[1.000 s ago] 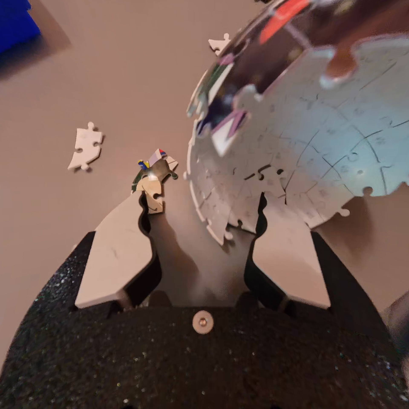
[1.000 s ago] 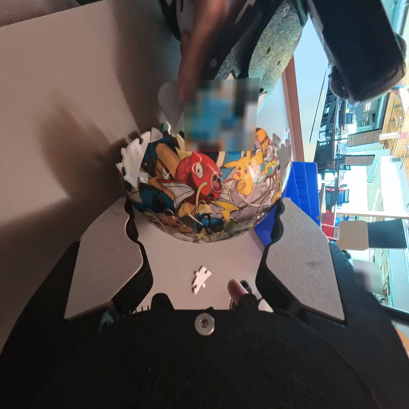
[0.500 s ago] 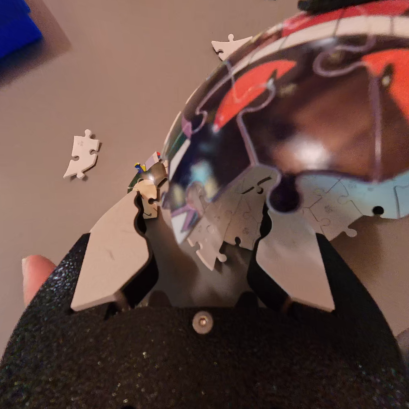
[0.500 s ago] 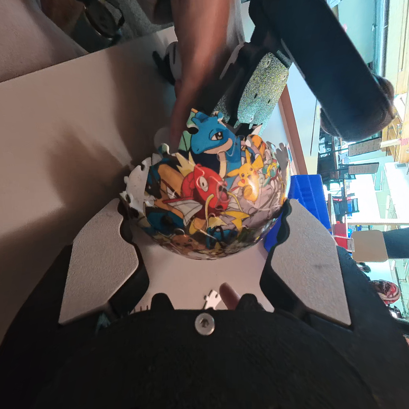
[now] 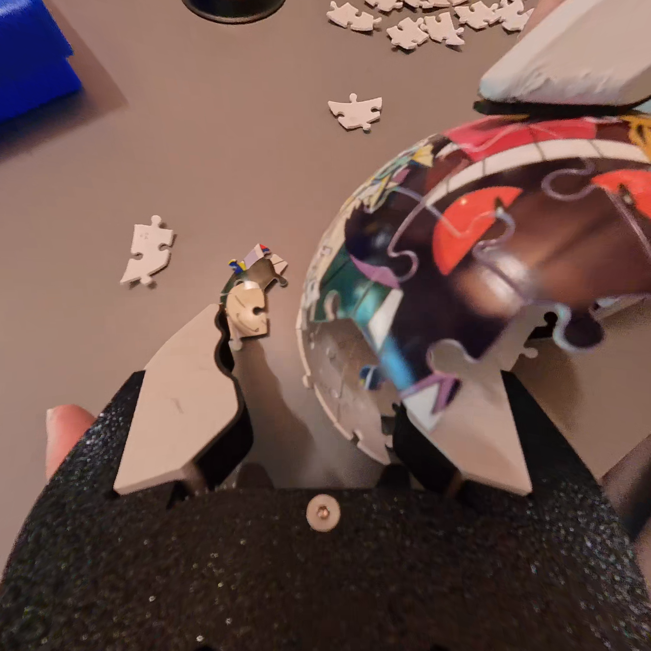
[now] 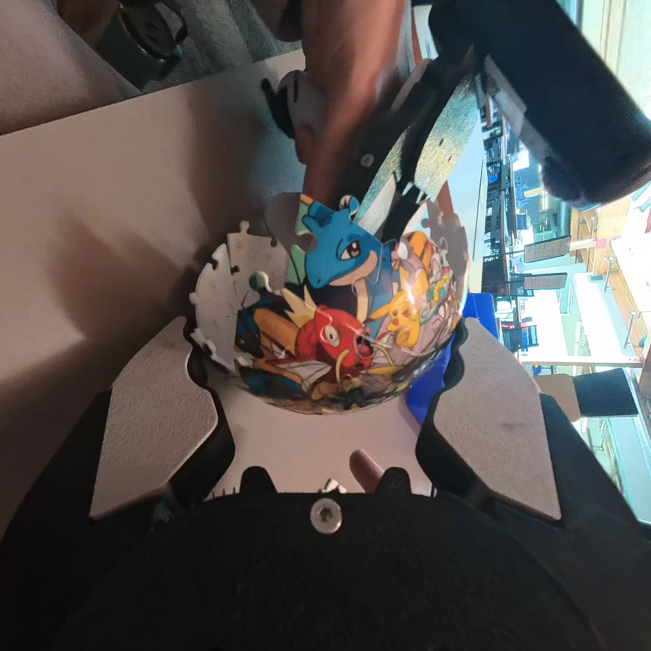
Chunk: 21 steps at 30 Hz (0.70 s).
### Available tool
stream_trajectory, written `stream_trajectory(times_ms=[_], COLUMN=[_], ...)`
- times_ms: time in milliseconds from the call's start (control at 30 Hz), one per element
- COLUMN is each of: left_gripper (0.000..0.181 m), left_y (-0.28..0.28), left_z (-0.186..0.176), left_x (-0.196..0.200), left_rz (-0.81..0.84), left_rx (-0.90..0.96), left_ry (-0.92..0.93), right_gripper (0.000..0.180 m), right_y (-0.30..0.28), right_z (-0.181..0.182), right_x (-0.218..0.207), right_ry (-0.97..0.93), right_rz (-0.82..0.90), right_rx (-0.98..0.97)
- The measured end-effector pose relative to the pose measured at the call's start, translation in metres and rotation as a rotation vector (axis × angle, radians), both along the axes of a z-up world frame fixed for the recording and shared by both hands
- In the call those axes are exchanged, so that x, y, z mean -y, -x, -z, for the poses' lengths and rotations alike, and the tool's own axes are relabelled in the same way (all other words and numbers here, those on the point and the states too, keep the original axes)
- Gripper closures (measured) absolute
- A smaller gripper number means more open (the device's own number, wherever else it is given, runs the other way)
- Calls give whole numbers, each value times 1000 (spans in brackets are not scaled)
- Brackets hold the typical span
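here the right tool [image 6: 326, 355] grips the half-built puzzle sphere [image 6: 338, 327] at mid-frame. the left tool [image 5: 310, 355] gapes wide, sphere against its right-hand finger; a loose coloured piece [image 5: 252, 299] lies at its left fingertip.

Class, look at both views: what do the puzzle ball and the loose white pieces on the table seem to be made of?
Puzzle ball: probably hard plastic, glossy printed outside, matt pale inside; highlights glint on its curved interlocking pieces. Loose pieces: likely the same, lying blank matt side up. Table: smooth, matt grey-brown, material unclear.
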<state>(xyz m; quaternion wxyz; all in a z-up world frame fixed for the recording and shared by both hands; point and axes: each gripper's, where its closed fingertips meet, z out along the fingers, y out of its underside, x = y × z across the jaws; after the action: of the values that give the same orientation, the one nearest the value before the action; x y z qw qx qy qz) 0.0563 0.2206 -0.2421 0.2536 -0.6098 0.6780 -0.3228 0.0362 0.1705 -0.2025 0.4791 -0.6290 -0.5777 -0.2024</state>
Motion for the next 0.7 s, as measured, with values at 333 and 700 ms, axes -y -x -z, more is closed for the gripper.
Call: stream_trajectory(times_ms=[333,700], left_gripper=[90,90], left_y=[49,65], left_z=[-24,11], left_x=[-8,9], left_rz=[27,7], left_rx=[118,-26], left_ry=[-111,-221], right_gripper=[48,48], right_y=[0,8], right_z=[0,-1], right_x=[1,2], right_ry=[-7,-16], right_rz=[7,-6], right_rx=[42,72])
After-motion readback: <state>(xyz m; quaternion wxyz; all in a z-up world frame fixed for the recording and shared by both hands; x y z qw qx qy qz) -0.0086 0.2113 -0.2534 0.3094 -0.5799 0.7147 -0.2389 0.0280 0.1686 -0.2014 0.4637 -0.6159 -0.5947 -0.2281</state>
